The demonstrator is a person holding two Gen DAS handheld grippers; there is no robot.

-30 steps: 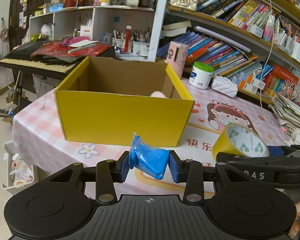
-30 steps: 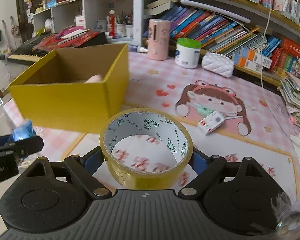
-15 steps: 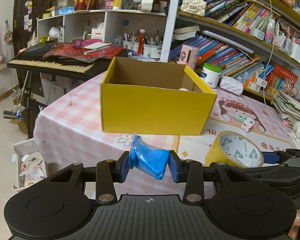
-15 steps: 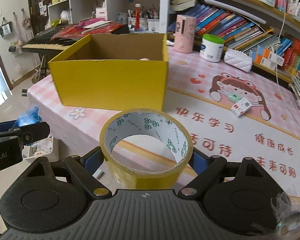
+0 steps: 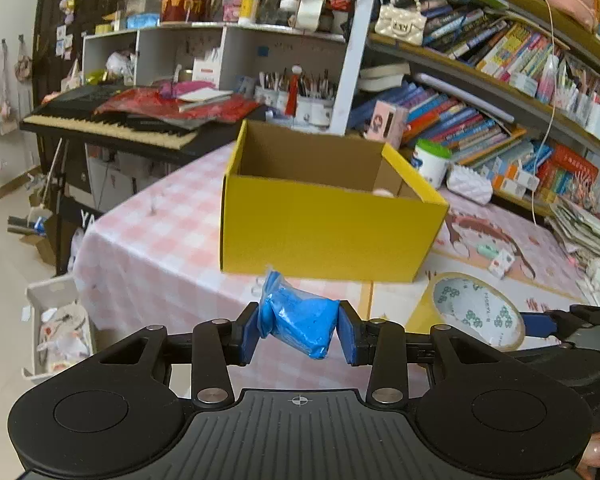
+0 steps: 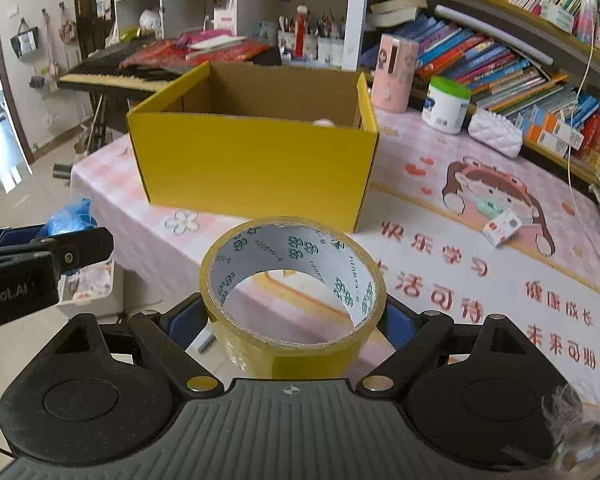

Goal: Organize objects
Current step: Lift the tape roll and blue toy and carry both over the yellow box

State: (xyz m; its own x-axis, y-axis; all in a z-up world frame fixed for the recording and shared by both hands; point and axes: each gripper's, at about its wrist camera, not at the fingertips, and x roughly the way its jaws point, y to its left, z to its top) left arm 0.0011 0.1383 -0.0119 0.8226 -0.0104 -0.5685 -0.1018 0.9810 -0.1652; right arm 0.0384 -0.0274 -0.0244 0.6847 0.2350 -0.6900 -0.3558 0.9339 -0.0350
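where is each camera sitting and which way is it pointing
Left wrist: sits on the left gripper, facing the yellow box on the table; its fingers pinch a blue packet, a thumb tip shows bottom right.
Right wrist: sits on the right gripper, facing the same box; its fingers clamp a tape roll.
Shared: the box, tape roll, packet, white jar, and each other's gripper.

A black keyboard (image 5: 112, 122) stands at the left of the frame, red papers (image 5: 172, 106) piled on it. Behind the counter (image 6: 440, 184), bookshelves (image 6: 500, 60) fill the upper right. A pink cylinder (image 6: 394, 72), a green-lidded white jar (image 6: 446, 106) and a white quilted pouch (image 6: 496, 134) sit along the counter's far edge.
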